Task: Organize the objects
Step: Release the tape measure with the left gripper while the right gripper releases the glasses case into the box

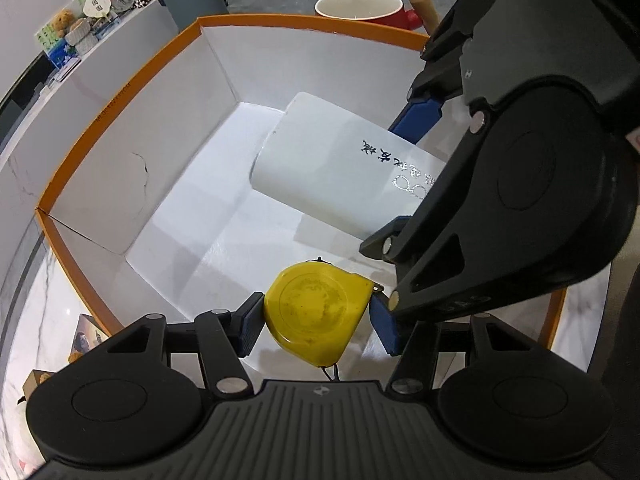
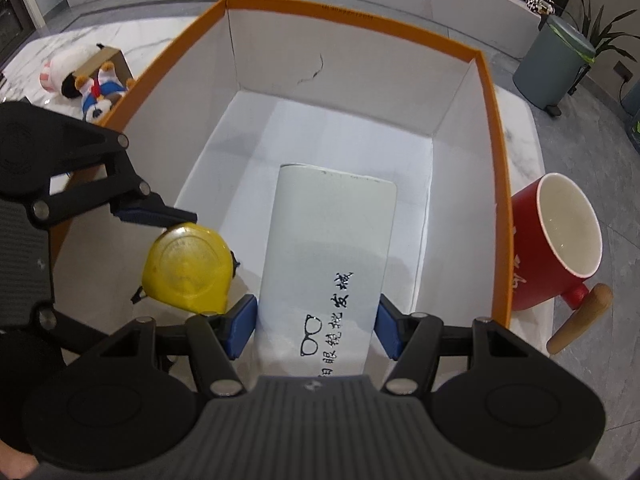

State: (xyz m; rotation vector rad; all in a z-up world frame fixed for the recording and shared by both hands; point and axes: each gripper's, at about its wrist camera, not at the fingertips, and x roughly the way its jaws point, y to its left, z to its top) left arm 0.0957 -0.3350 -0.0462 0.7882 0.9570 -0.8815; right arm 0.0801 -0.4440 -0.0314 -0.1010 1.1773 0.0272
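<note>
A white box with an orange rim [image 1: 120,92] [image 2: 494,120] stands on the marble table. My left gripper [image 1: 316,320] is shut on a yellow tape measure [image 1: 316,312] and holds it inside the box near its near wall; it also shows in the right wrist view [image 2: 186,268]. My right gripper [image 2: 316,326] is shut on a white glasses case with black writing [image 2: 332,248], which lies in the box; the case also shows in the left wrist view [image 1: 340,164]. The two grippers are close side by side.
A red mug with a wooden handle [image 2: 560,248] [image 1: 360,4] stands just outside the box. A plush toy and a small cardboard box [image 2: 90,76] lie on the table on the other side. A grey bin [image 2: 554,68] stands on the floor.
</note>
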